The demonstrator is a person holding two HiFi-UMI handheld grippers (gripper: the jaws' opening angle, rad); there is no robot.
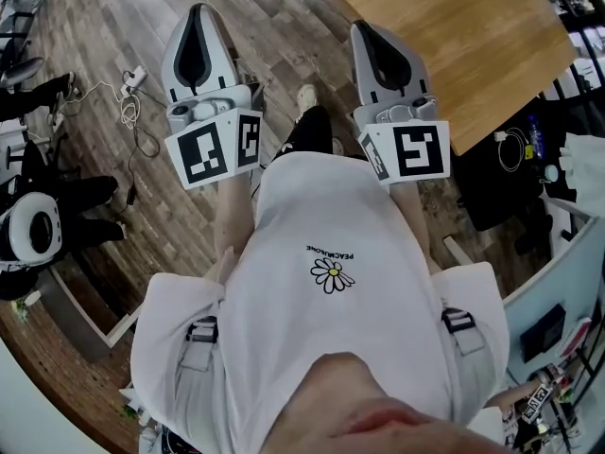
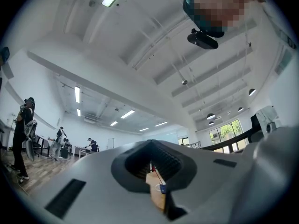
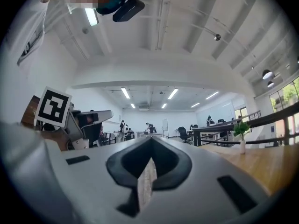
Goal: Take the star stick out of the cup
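Observation:
Both grippers are held up in front of the person's white shirt and point away from the body. My left gripper [image 1: 198,12] [image 2: 150,143] is shut with nothing in it. Through the narrow slit below its jaws I see a small blue and white cup [image 2: 161,188] far off on a wooden tabletop, with a thin stick [image 2: 157,175] leaning out of it; no star shows. My right gripper [image 1: 365,28] [image 3: 150,141] is shut too, empty, and reaches over the near corner of the wooden table [image 1: 454,36]. Neither gripper is close to the cup.
White cables [image 1: 132,93] lie on the plank floor at the left, beside black and white gear [image 1: 33,230]. A cluttered desk edge [image 1: 558,159] stands at the right. A small plant in a white vase [image 3: 241,136] stands on the table. People work far across the room.

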